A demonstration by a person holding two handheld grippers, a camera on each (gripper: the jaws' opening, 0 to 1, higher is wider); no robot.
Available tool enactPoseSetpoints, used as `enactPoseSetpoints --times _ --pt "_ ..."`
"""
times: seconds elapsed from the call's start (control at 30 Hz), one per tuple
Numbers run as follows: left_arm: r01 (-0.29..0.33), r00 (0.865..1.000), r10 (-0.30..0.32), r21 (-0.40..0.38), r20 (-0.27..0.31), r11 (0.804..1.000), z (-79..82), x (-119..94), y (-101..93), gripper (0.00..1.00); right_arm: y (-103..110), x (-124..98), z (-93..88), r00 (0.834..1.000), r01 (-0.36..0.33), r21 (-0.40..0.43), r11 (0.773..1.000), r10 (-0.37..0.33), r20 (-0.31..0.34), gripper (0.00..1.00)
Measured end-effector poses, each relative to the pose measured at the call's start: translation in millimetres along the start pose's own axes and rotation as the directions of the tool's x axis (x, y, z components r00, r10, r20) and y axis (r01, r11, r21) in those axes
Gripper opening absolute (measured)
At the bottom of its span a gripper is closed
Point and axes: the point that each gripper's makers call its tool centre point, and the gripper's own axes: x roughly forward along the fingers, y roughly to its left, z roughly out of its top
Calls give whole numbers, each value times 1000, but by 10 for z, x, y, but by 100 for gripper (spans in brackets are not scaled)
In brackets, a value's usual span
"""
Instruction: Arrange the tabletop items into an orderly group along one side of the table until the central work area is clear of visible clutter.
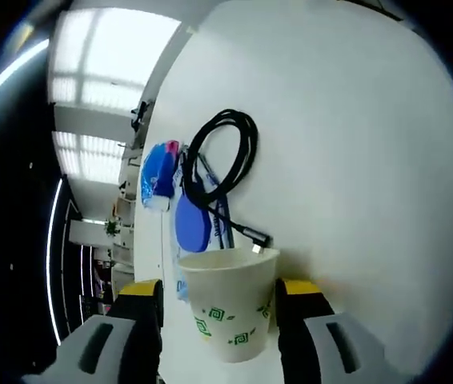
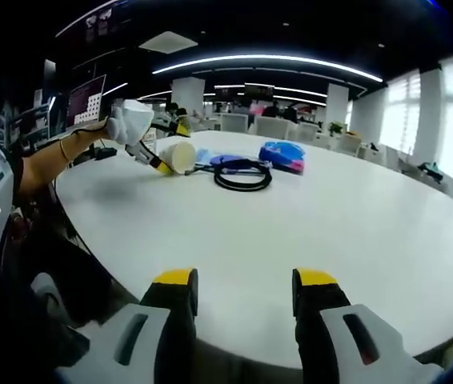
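Observation:
A white paper cup with green square marks sits between the yellow-tipped jaws of my left gripper, which is shut on it. In the right gripper view the same cup hangs tilted on its side just above the table, held by the left gripper in a white-gloved hand. Beyond it lie a coiled black cable, a blue oval item and a blue packet. My right gripper stands open over the near table edge with nothing between its jaws.
The round white table is bare between the right gripper and the cable. The blue packet lies at the far side. Office desks, chairs and windows stand beyond the table. The person's arm reaches in from the left.

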Motion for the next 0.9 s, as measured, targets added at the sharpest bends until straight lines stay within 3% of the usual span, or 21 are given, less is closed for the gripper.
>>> enactPoseSetpoints --times 0.1,0.53,0.9 --pt "19 1000 -19 -8 -16 1000 -30 12 -55 43 5 0 1 1000 -1 -1 1000 1 1 45" --pt "-13 1000 14 59 -20 998 -22 11 -91 40 -7 -4 -15 1000 5 2 1000 -5 -3 44" --pt "-60 998 61 39 -26 997 -74 6 -84 39 -39 -23 -18 1000 13 9 1000 -13 -2 44"
